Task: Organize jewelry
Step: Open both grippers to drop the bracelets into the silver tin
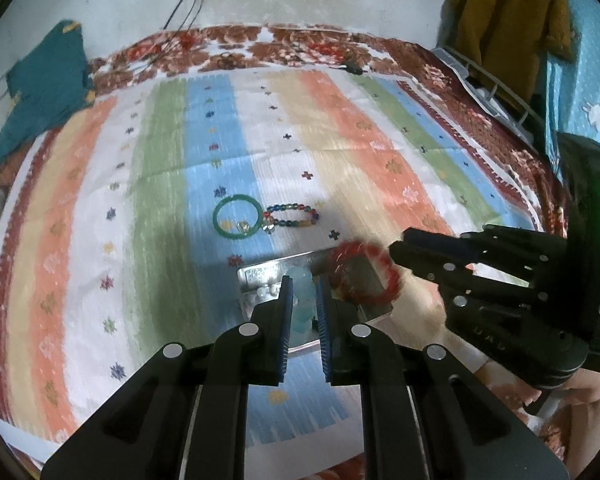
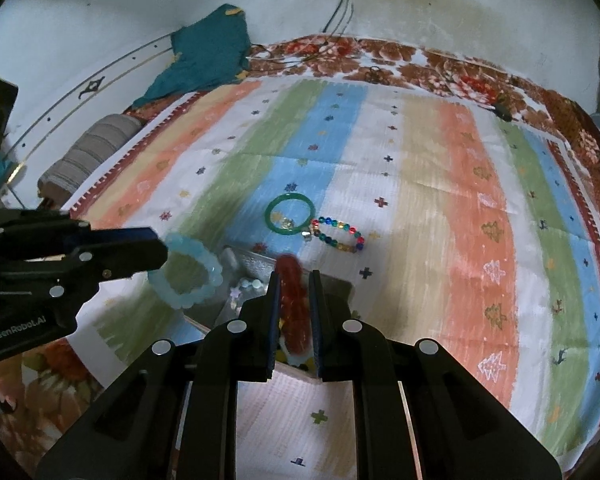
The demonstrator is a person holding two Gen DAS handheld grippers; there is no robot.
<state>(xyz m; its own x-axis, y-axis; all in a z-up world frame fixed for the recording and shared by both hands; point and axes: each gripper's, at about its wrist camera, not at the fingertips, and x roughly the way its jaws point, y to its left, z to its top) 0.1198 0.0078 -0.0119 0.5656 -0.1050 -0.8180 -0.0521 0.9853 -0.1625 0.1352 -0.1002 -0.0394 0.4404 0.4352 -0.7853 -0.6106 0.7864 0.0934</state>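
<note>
My left gripper (image 1: 303, 286) is shut on a pale blue bead bracelet (image 1: 304, 300), held over a shiny metal tray (image 1: 268, 270); the bracelet shows as a ring in the right wrist view (image 2: 188, 272). My right gripper (image 2: 294, 280) is shut on a red bead bracelet (image 2: 294, 304), which also shows as a ring in the left wrist view (image 1: 364, 272), above the same tray (image 2: 256, 264). A green bangle (image 1: 237, 216) (image 2: 290, 213) and a multicoloured bead bracelet (image 1: 292, 216) (image 2: 338, 234) lie on the striped cloth beyond the tray.
The striped cloth (image 2: 420, 184) covers a bed with a floral border (image 2: 380, 60). Small beads lie in the tray (image 2: 246, 286). A teal cloth (image 2: 208, 52) and a grey roll (image 2: 88, 152) lie at the far left. A yellow garment (image 1: 504, 20) hangs at right.
</note>
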